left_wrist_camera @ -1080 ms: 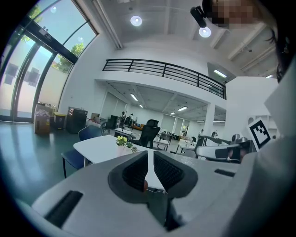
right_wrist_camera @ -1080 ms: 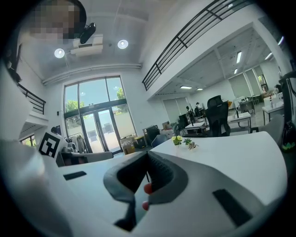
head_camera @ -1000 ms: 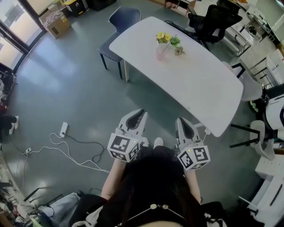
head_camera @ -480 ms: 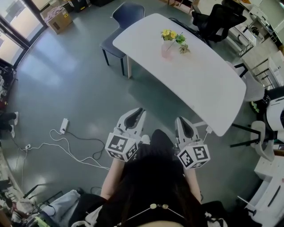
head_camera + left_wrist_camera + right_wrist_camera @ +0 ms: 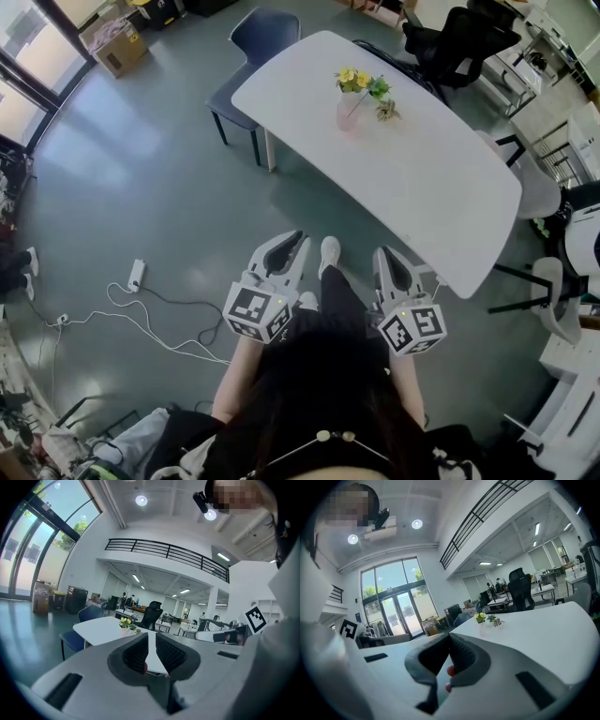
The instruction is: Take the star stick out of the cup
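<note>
Both tools are up at waist height, well short of the white counter (image 5: 441, 187), over bare floor. The left hand-held gripper (image 5: 289, 246) has its jaws pressed together with only a thin sliver of light between the pads and nothing caught in them; its own view (image 5: 148, 637) looks straight across at the counter. The right hand-held gripper (image 5: 387, 258) is closed as well, with its tips meeting and nothing between them (image 5: 449, 637), and it sits nearer the counter's closest corner than the left one does.

The pink cup (image 5: 348, 114) stands upright toward the far end of the counter, well apart from both tools. Yellow blooms (image 5: 352, 77) and a green sprig (image 5: 373, 87) rise out of it, and a small pale piece (image 5: 386, 111) sits just beside it on the counter top. At this range the star stick cannot be told from the other pieces in the cup. The cup also shows small in the left gripper view (image 5: 124, 631) and the right gripper view (image 5: 481, 629).

A blue chair (image 5: 262, 37) is tucked at the counter's far left end and a black office chair (image 5: 450, 42) stands behind it. The person's white shoe (image 5: 329, 253) points at the counter between the two tools.
</note>
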`<state>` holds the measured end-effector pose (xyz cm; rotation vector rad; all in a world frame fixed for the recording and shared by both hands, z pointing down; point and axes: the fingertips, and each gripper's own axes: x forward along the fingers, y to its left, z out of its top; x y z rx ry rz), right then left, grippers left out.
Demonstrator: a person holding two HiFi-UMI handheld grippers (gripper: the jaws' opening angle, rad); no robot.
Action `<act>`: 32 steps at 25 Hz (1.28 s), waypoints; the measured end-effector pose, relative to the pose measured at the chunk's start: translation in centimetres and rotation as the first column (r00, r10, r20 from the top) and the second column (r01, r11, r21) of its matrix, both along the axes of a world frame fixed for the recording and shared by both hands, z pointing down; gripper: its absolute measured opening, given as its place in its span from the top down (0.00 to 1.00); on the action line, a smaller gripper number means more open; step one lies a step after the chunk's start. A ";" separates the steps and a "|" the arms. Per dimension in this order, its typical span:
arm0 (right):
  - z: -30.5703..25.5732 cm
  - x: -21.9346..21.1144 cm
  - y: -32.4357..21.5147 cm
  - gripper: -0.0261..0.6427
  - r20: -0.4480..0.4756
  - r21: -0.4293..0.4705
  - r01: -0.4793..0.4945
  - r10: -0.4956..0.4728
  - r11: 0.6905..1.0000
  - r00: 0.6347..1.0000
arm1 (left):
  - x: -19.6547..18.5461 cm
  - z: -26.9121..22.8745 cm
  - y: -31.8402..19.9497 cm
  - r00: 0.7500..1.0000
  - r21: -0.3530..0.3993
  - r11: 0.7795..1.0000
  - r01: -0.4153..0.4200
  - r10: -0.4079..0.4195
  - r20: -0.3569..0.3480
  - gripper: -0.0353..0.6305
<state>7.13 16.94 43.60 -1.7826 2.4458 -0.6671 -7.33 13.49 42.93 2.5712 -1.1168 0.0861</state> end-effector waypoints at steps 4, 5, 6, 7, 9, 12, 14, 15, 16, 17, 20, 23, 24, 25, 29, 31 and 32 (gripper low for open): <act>0.5 1.9 -3.8 0.96 0.005 -0.012 -0.007 0.007 1.000 1.000 | 1.1 0.3 -3.1 1.000 -0.006 1.000 0.001 -0.001 0.004 0.88; 0.6 2.4 -5.0 0.95 0.006 -0.015 -0.011 0.011 1.000 1.000 | 1.3 0.4 -4.2 1.000 -0.008 1.000 0.003 -0.003 0.006 0.88; 0.8 2.9 -6.3 0.95 0.006 -0.018 -0.014 0.014 1.000 1.000 | 1.5 0.5 -5.3 1.000 -0.010 1.000 0.006 -0.006 0.010 0.88; 0.9 3.5 -7.7 0.95 0.006 -0.022 -0.016 0.016 1.000 1.000 | 1.7 0.5 -6.5 1.000 -0.013 1.000 0.009 -0.009 0.016 0.88; 1.1 4.6 -10.5 0.96 0.002 -0.030 -0.015 0.015 0.999 1.000 | 2.2 0.6 -9.0 0.999 -0.018 1.000 0.019 -0.018 0.028 0.88; 1.5 6.2 -14.7 0.95 -0.008 -0.042 -0.006 0.005 0.999 1.000 | 3.1 0.2 -12.7 0.999 -0.020 0.999 0.038 -0.037 0.035 0.88; 1.9 7.2 -17.5 0.95 -0.012 -0.050 0.008 -0.008 0.999 1.000 | 3.8 0.0 -14.9 0.998 -0.019 0.999 0.041 -0.041 0.038 0.88; 2.1 7.5 -18.7 0.95 -0.012 -0.054 0.021 -0.021 0.998 1.000 | 4.1 0.0 -15.8 0.998 -0.021 0.999 0.040 -0.040 0.038 0.88; 2.3 7.7 -20.0 0.95 -0.012 -0.059 0.037 -0.038 0.998 0.999 | 4.4 0.1 -16.7 0.999 -0.027 0.999 0.039 -0.038 0.036 0.88; 2.5 7.9 -21.3 0.92 -0.014 -0.065 0.055 -0.056 0.996 0.998 | 4.6 0.3 -17.5 0.999 -0.035 0.999 0.038 -0.037 0.035 0.88; 3.4 8.5 -25.1 0.87 -0.028 -0.082 0.094 -0.097 0.992 0.995 | 5.5 1.0 -19.5 0.999 -0.060 0.997 0.039 -0.037 0.036 0.88; 4.3 8.9 -28.6 0.86 -0.026 -0.103 0.136 -0.139 0.985 0.990 | 6.4 1.0 -21.1 0.999 -0.066 0.997 0.044 -0.042 0.035 0.87; 4.6 9.0 -29.8 0.86 -0.025 -0.112 0.146 -0.150 0.983 0.988 | 6.6 1.0 -21.7 0.998 -0.068 0.997 0.046 -0.044 0.034 0.87; 5.1 9.1 -31.1 0.85 -0.025 -0.123 0.153 -0.157 0.981 0.987 | 6.8 1.0 -22.2 0.998 -0.071 0.996 0.048 -0.046 0.034 0.87; 7.6 8.9 -35.3 0.83 -0.005 -0.193 0.184 -0.188 0.964 0.982 | 7.3 1.7 -23.7 0.997 -0.101 0.994 0.041 -0.035 0.063 0.82; 9.1 8.7 -36.9 0.82 0.005 -0.233 0.191 -0.195 0.954 0.981 | 7.1 2.0 -24.3 0.997 -0.111 0.993 0.042 -0.035 0.062 0.82; 9.9 8.5 -37.7 0.82 0.012 -0.253 0.187 -0.190 0.949 0.982 | 6.8 2.1 -24.7 0.998 -0.115 0.992 0.043 -0.036 0.059 0.82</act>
